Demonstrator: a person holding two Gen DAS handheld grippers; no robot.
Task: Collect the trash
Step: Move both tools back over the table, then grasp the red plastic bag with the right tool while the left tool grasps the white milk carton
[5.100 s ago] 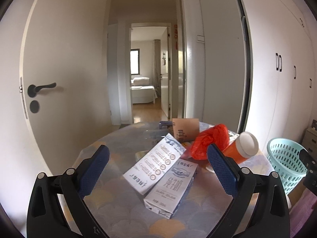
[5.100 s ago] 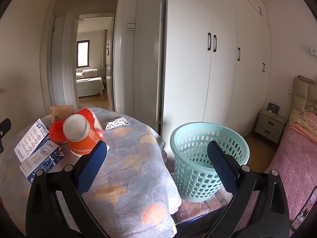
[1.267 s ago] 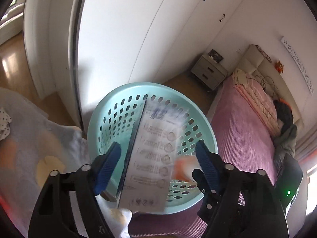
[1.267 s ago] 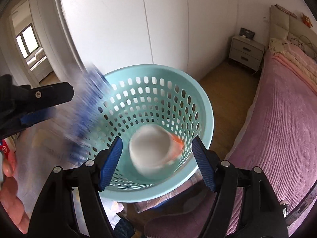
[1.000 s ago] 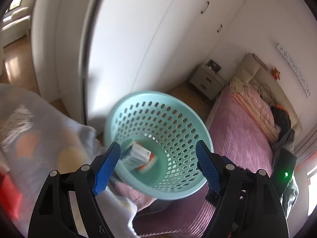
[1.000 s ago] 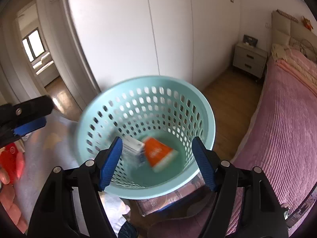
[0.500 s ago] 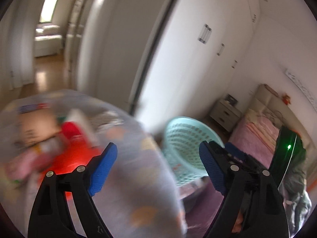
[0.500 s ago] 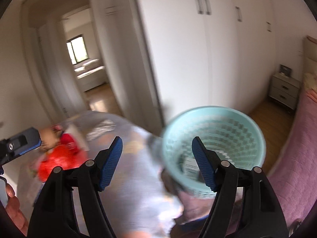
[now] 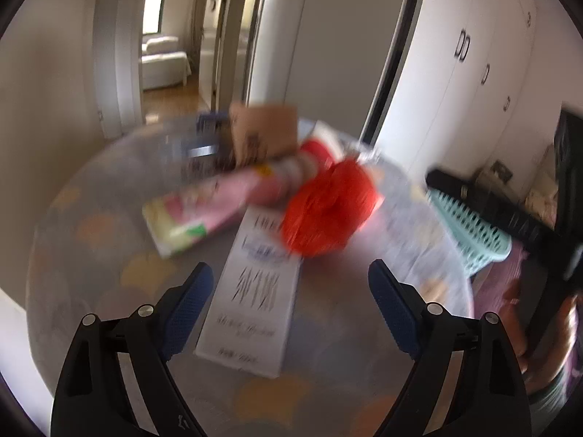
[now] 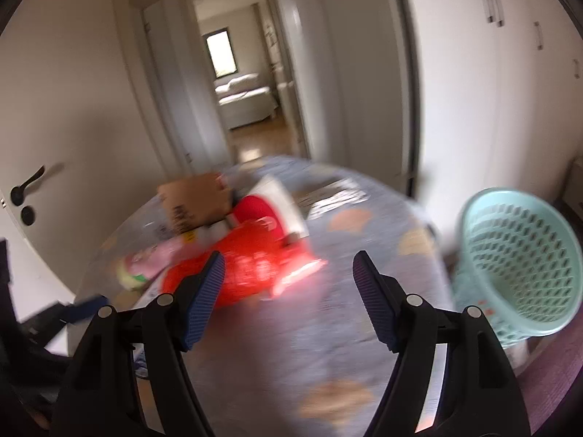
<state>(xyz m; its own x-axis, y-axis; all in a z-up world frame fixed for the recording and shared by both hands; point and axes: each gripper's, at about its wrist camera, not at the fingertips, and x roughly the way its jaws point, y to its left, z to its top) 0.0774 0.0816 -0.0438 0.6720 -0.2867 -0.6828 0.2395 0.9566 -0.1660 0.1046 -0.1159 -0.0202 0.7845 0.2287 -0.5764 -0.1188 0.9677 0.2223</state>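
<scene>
Two items now dropped in perforated teal plastic basket; we swing back. Left gripper just widening, right gripper apart, both empty; crumpled red plastic bag, flat white carton ahead.

On my feeds the leftover trash sits clustered on the round table: a white box lying flat nearest me, a crumpled red bag touching it, a pink packet alongside, a brown carton upright behind, the teal basket standing off the table's edge.
</scene>
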